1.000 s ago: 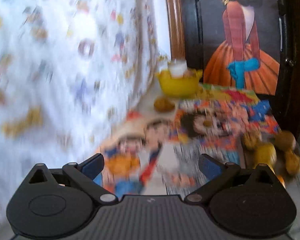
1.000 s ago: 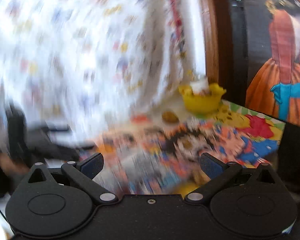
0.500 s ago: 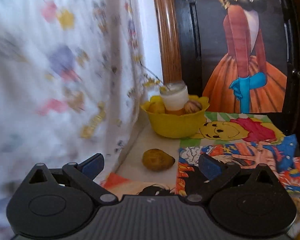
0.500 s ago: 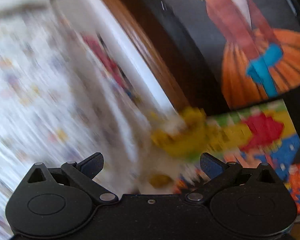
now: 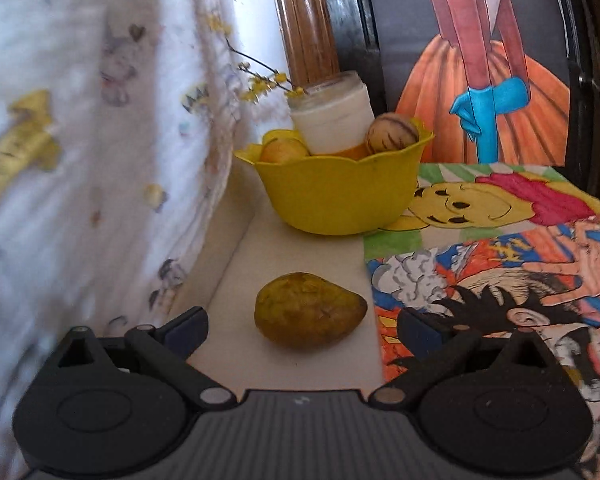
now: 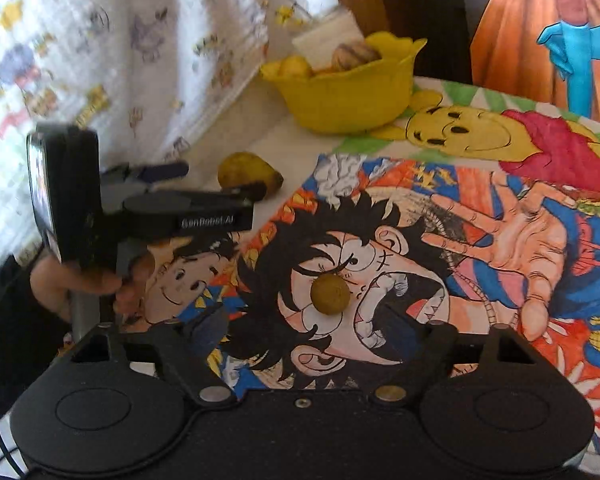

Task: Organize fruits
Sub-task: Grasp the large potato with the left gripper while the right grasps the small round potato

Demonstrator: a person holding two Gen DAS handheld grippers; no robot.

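1. My left tongs [image 5: 302,330] stand wide apart at the bottom of the view, with nothing pressed between the dark blue pads [image 5: 188,330].
2. A yellow-green, pear-shaped fruit [image 5: 309,311] lies on the pale surface [image 5: 312,254] just ahead, between my two fingers but touching neither.
3. Beyond it sits a yellow plastic bowl with a scalloped rim [image 5: 336,196], holding a white jar [image 5: 332,120], a striped tan fruit [image 5: 392,136] and an orange-yellow fruit [image 5: 282,150].
4. Colourful cartoon drawings [image 5: 500,248] cover the surface to the right.
5. A white patterned cloth [image 5: 92,152] hangs on the left.
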